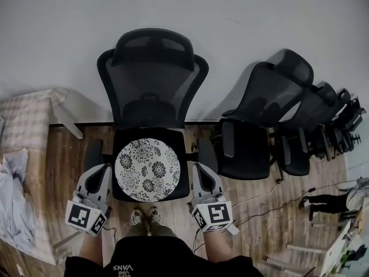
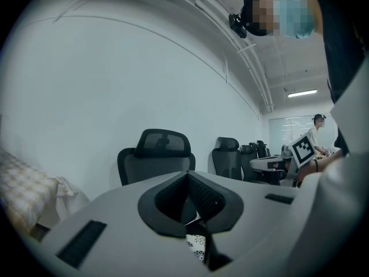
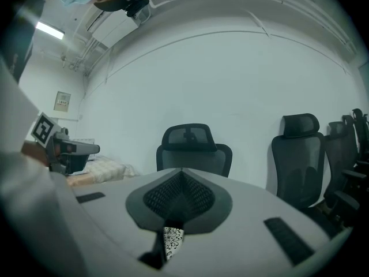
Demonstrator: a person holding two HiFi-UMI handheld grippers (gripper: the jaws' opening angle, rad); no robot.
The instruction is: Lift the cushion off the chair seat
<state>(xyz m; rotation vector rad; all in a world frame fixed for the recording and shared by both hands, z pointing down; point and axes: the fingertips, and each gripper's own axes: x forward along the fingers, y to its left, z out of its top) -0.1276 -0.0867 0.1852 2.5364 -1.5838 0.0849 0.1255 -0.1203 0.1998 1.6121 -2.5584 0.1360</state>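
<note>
Far L: checked cloth point(image 1: 26, 120) by the wall point(image 1: 57, 27), with a crumpled white sheet point(image 1: 11, 195) nearer the camera. Wood floor point(image 1: 63, 172) underneath.

L tongs point(image 1: 100, 169): held low in front of the body and pointing fwd, about level, at the chair. They sit just off the seat's L edge near its front corner, beside the L armrest point(image 1: 92, 153). Marker cube point(image 1: 86, 217) sits at the wrist end, bare forearm behind it. Tongs are together w/ nothing clamped. L gripper view shows the mesh pads meeting, w/ only a sliver of floral print below the gap.

Centre: black mesh office chair point(image 1: 151, 68) facing the person, headrest up top. Round cushion point(image 1: 147, 169), white w/ black flower print, lies flat on the seat point(image 1: 184, 184). It covers the middle and reaches close to the front and L edges, w/ a bare black strip along the R edge. Whether either tong tip touches its rim: can't tell. Person's shoes point(image 1: 145, 215) are just below the seat's front edge. Black top point(image 1: 155, 261) has "VANS" printed on it, upside down in head view.

R tongs point(image 1: 199, 168): mirror pose, low, fwd, about level. They sit off the seat's R edge by the front corner, next to the R armrest point(image 1: 206, 154), w/ own cube point(image 1: 212, 215). Together too, nothing between.

R side: row of black office chairs point(image 1: 259, 114) along the wall.
</note>
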